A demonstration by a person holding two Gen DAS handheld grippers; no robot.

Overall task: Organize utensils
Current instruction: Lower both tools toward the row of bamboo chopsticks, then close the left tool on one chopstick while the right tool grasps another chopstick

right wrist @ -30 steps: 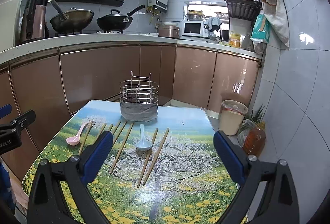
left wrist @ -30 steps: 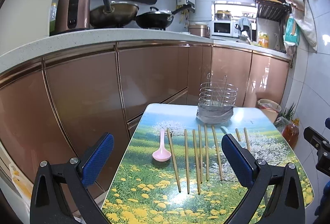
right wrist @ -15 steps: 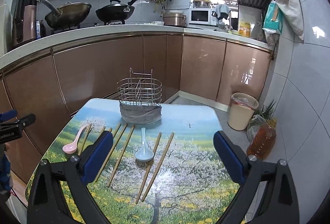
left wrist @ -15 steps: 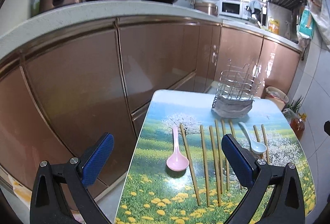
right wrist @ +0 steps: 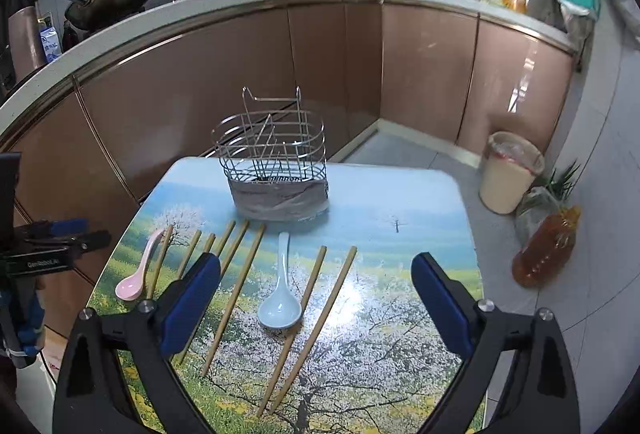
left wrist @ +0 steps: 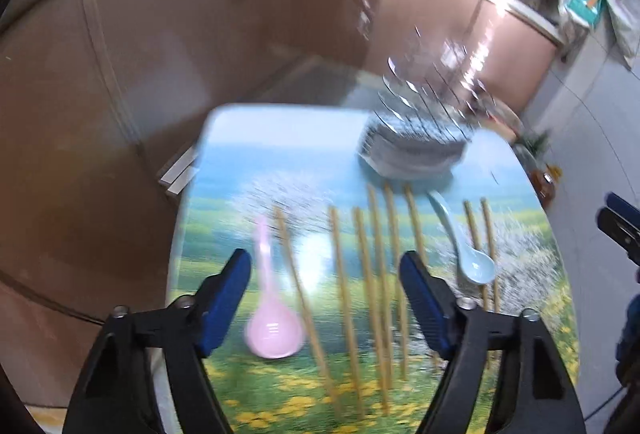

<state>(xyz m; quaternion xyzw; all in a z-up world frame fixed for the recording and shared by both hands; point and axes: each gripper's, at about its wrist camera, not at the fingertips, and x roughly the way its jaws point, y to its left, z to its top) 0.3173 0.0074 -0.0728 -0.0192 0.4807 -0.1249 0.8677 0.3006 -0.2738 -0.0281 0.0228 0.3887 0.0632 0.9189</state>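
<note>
While both grippers hang over the table with nothing in them, the step in hand looks like a first pick, so these notes run from the biggest thing down.

Table (right wrist: 420, 194): fills the lower middle of both views; utensils lie flat on it, so any pick has to come from above.
Rack (right wrist: 276, 170): upper middle of the right view, at the table's far edge, empty; judged the goal for every utensil.
Left gripper (left wrist: 324, 298): lower middle of its blurred view; jaws have just been closing yet are still apart, nothing pinched, pink spoon and some chopsticks below the gap.
Right gripper (right wrist: 316, 306): lower middle of its view, spread wide, holding nothing.
Chopsticks (right wrist: 236, 286): in a loose row, centre to lower centre; take one pair at a time, since neighbours lie close.
Blue spoon (right wrist: 280, 308): centre, between chopsticks; grip the handle, not the bowl.
Pink spoon (left wrist: 268, 306): lower centre-left of the left view; centre the handle before squeezing.
</note>
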